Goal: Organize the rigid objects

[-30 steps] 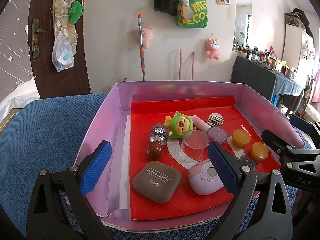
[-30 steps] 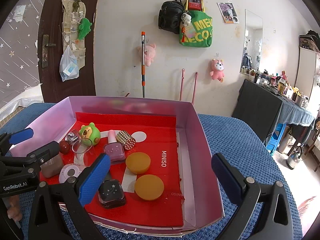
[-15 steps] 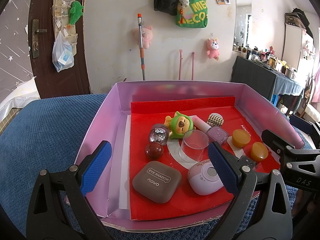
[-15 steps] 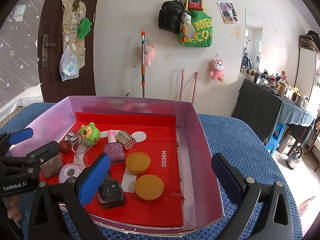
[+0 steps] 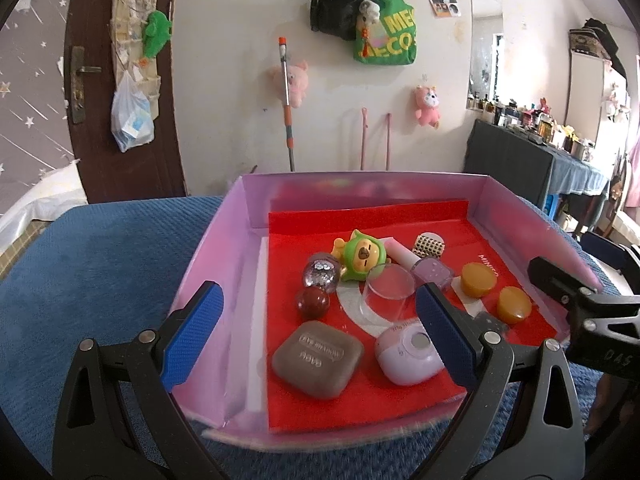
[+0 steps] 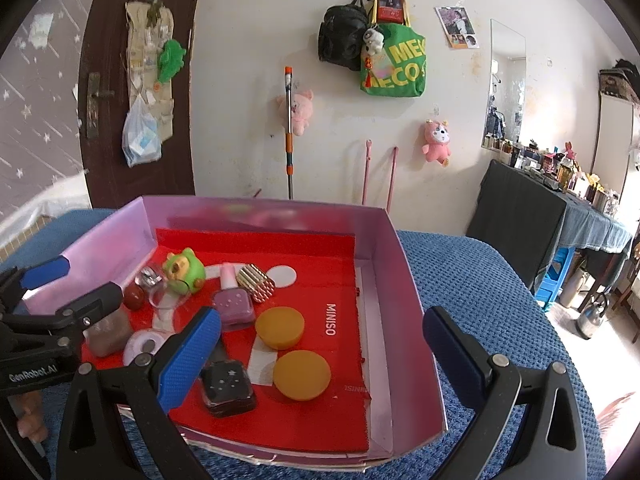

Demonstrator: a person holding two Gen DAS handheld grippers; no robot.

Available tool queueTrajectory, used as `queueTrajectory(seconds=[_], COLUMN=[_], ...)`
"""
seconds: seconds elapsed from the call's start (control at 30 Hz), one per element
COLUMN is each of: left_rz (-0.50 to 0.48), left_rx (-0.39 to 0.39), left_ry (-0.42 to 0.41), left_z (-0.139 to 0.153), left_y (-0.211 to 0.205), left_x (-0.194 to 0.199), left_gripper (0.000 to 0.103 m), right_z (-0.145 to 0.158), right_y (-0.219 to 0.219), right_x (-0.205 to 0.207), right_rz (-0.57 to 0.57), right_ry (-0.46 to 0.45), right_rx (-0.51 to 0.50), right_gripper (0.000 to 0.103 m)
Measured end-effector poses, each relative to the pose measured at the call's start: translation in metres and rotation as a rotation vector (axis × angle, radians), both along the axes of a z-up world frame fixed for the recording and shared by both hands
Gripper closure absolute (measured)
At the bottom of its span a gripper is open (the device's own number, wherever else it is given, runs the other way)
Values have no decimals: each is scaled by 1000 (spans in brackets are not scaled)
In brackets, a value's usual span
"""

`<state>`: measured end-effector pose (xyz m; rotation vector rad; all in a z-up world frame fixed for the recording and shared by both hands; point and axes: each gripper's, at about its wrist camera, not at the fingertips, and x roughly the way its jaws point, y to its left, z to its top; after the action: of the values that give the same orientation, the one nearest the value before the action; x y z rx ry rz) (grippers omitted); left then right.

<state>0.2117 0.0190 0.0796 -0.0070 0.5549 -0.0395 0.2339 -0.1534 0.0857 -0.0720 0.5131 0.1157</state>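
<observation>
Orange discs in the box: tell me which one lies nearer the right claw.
The front orange disc, closer to the box's near edge beside the dark star bottle; the other disc sits farther back, by the purple bottle.

My box [image 5: 224, 248] is pink with a red liner [image 5: 400, 220]; my two discs [image 6: 280, 327] are yellow, the toy [image 5: 362, 256] green, the bedspread [image 5: 100, 264] blue waffle-knit.

Two wrist-mounted fisheye cameras look forward and slightly down, close over a pink box [image 5: 240, 216] on a blue blanket [image 5: 100, 248]: the left from its near-left corner, the right from its near-right. Both share the box [image 6: 400, 280] and back wall [image 6: 240, 80].
</observation>
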Motion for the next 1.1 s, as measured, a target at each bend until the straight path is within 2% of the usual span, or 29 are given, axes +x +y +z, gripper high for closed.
queueTrajectory(seconds=[0.13,0.23,0.33,0.47,0.53,0.67,0.9,1.1], left_rz=[-9,4,11,11,12,23,41,50], left_rx=[-16,3,-11,-35,-37,-16,22,19], left_ry=[13,58,129,256,303,360,376,382], left_z=[6,5,-5,-27,-37,-51,-56,-57], left_y=[1,-1,1,2,0,-5,-9,-7], left_x=[-26,-46,-59,-63,-65,-64,-61,-60], left_gripper=[5,5,5,5,5,5,2,0], right_z=[11,15,11,-7,-19,-36,-55,-56], right_y=[-3,-5,-9,-8,-9,-10,-12,-9], right_x=[-22,-44,-64,-81,-84,-81,-68,-69], right_rz=[8,22,26,19,16,-3,-57,-67], right_ry=[-11,12,65,163,237,320,437,433], right_rx=[18,30,48,16,14,7,-11,-20], right_gripper=[0,0,0,0,0,0,0,0])
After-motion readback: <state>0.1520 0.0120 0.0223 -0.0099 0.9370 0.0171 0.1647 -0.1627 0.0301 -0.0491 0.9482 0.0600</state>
